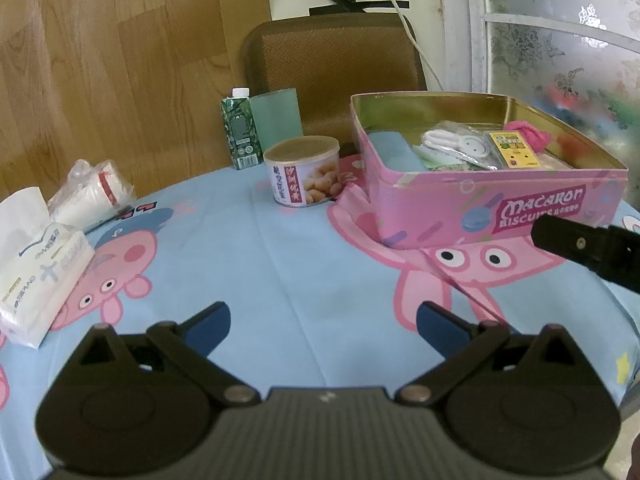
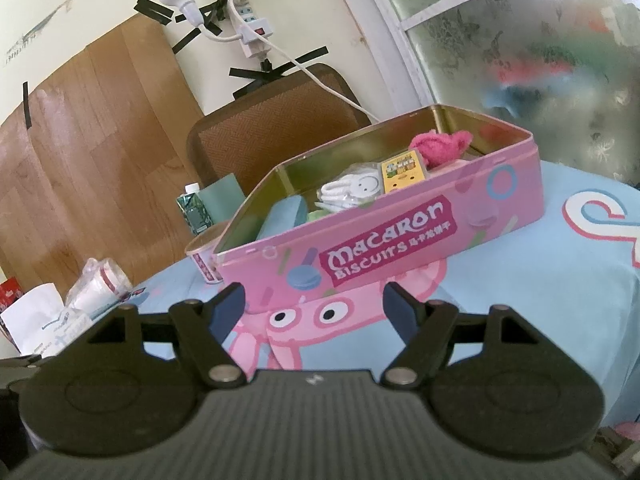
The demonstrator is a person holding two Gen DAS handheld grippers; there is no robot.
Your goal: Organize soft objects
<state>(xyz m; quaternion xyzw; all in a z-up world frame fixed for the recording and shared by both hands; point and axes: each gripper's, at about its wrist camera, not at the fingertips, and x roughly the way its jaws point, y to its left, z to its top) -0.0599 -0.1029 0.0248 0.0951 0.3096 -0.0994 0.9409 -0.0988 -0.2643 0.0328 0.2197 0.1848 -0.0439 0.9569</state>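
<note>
A pink "Macaron Biscuits" tin (image 1: 500,204) stands open on the table's far right; it also shows in the right wrist view (image 2: 400,240). Inside lie a pink fluffy cloth (image 2: 438,145), a light blue folded piece (image 2: 282,216), a white cable bundle (image 2: 352,192) and a yellow card box (image 2: 402,170). My left gripper (image 1: 323,326) is open and empty above the blue tablecloth, well short of the tin. My right gripper (image 2: 314,306) is open and empty just in front of the tin's long side. Its finger (image 1: 580,244) shows in the left wrist view.
A peanut can (image 1: 304,172), a green carton (image 1: 240,132) and a teal cup (image 1: 278,114) stand at the back. A tissue pack (image 1: 38,264) and bagged paper cups (image 1: 94,192) lie at the left. A brown chair (image 1: 332,68) stands behind the table.
</note>
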